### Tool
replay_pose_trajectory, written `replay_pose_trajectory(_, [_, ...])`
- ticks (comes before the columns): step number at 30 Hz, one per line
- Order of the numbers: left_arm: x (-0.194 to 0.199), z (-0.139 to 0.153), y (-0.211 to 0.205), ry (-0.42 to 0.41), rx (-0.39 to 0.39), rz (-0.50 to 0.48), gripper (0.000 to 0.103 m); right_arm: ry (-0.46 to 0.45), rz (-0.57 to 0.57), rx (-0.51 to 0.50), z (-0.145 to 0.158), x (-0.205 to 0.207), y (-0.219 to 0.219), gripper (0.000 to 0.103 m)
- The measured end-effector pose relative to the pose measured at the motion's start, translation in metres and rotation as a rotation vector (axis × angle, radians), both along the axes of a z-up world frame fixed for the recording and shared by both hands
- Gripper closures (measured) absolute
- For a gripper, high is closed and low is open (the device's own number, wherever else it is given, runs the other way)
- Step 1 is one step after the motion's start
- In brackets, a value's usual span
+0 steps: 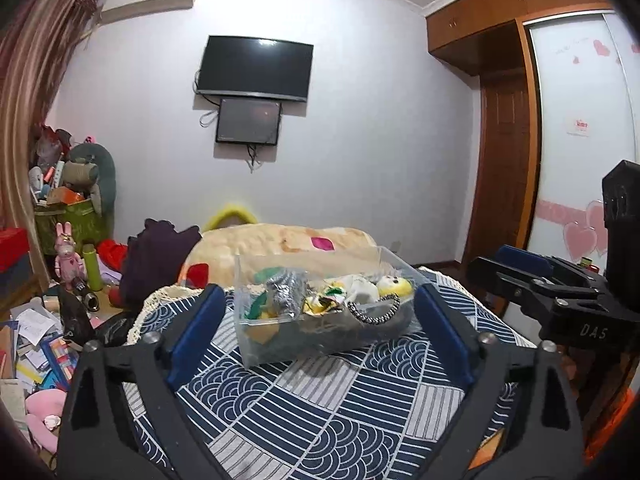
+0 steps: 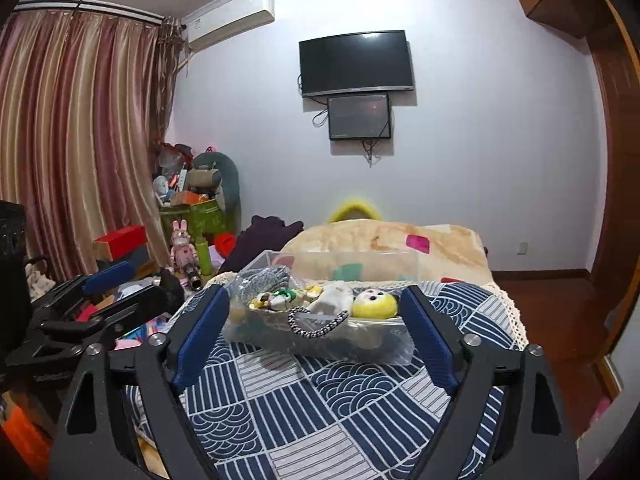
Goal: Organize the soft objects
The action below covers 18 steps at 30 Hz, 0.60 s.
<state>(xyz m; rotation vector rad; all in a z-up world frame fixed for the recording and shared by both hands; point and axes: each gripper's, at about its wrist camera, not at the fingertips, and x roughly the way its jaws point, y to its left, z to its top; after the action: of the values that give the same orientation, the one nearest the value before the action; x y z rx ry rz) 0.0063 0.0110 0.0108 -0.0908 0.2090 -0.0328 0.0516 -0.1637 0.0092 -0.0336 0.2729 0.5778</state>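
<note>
At the centre of both wrist views, a clear box (image 1: 320, 320) (image 2: 320, 332) sits on a bench (image 1: 320, 408) (image 2: 320, 412) covered in a blue-and-white patterned cloth. The box holds soft things: a yellow plush (image 1: 394, 286) (image 2: 374, 304) at its right end, a white sock (image 1: 362, 288) (image 2: 334, 294) beside it, a grey knit piece (image 1: 286, 290) (image 2: 264, 280) to the left and a black-and-white cord (image 1: 374, 312) (image 2: 316, 326) draped at the front. The left tongs (image 1: 318, 328) stand wide open and empty, blue pads flanking the box in the lower half of the frame; in the right wrist view they show at lower left (image 2: 110, 292), also gaping. The right tongs (image 2: 316, 336) are likewise spread wide with nothing held, and appear at the right edge of the left wrist view (image 1: 524, 276). Behind the bench lies a beige blanket (image 1: 288, 246) (image 2: 384, 240). A dark TV (image 1: 256, 66) (image 2: 356, 62) hangs on the white wall above a smaller screen (image 1: 248, 120) (image 2: 359, 116). At left, toys and papers clutter the area below a striped curtain (image 2: 76, 132).
</note>
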Motion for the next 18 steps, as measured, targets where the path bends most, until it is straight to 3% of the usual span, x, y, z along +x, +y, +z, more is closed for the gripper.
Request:
replay_pose_trajectory(6, [0.0012, -0.0001, 0.0013, 0.001, -0.001, 0.011, 0.001, -0.013, -0.031, 0.025, 0.0011, -0.0015, -0.0053, 0.001])
replay_pose_trajectory(18, [0.0009, -0.0008, -0.0003, 0.002, 0.019, 0.013, 0.0, -0.029, -0.041, 0.021, 0.0032, -0.0047, -0.0075, 0.0])
